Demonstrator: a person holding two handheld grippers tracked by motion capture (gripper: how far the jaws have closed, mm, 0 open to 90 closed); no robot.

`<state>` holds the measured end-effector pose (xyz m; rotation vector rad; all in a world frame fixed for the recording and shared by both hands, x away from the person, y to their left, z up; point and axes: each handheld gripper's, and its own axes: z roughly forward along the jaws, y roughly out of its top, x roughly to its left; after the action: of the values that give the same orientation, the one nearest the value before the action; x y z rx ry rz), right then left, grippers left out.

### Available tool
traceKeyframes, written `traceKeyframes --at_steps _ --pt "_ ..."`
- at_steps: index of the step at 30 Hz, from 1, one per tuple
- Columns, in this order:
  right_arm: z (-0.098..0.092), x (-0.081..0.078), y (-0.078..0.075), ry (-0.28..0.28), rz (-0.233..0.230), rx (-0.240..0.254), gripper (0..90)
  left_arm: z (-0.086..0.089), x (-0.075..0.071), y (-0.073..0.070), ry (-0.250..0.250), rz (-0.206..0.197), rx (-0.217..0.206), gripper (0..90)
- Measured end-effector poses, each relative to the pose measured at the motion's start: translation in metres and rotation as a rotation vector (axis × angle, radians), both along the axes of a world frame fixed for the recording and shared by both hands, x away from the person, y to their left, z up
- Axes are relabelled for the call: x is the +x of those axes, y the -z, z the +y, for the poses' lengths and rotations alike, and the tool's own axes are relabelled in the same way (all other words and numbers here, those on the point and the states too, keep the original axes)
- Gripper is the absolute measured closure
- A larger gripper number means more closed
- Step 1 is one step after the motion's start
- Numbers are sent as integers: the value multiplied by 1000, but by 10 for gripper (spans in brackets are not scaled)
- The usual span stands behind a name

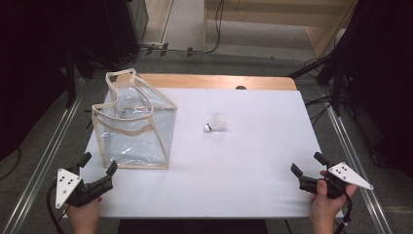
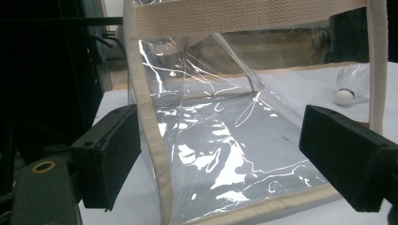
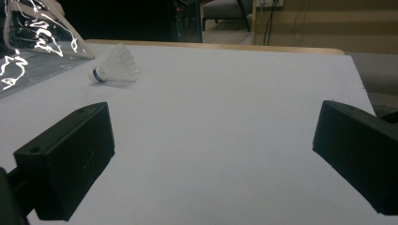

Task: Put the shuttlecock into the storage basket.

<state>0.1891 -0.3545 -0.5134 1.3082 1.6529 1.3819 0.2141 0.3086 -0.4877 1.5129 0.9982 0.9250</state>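
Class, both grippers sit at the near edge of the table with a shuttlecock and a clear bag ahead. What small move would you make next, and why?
Probably ease the right gripper forward toward the shuttlecock. Its jaws stand open and empty, the shuttlecock lies loose on its side on the white table beside the clear bag, and the left gripper already faces the bag.
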Motion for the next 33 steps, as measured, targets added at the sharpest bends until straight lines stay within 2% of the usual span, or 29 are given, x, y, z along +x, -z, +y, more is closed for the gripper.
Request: traceKeyframes --at_steps 2,7,10,19,23,33 --pt "4 2 -2 -4 3 9 0 0 0 0 0 2 3 137" --pt "14 4 -9 -12 4 -27 0 0 -1 0 3 -2 6 137" --pt "26 9 -15 -39 5 -49 0 -1 -1 0 3 -3 5 137" --pt "43 18 -25 -67 27 -80 0 0 0 0 -6 2 2 137" --pt "51 26 -30 -86 31 -75 0 -1 0 0 -6 1 5 137" --pt "78 49 -44 -146 28 -106 0 -1 -1 0 -3 -4 5 137"
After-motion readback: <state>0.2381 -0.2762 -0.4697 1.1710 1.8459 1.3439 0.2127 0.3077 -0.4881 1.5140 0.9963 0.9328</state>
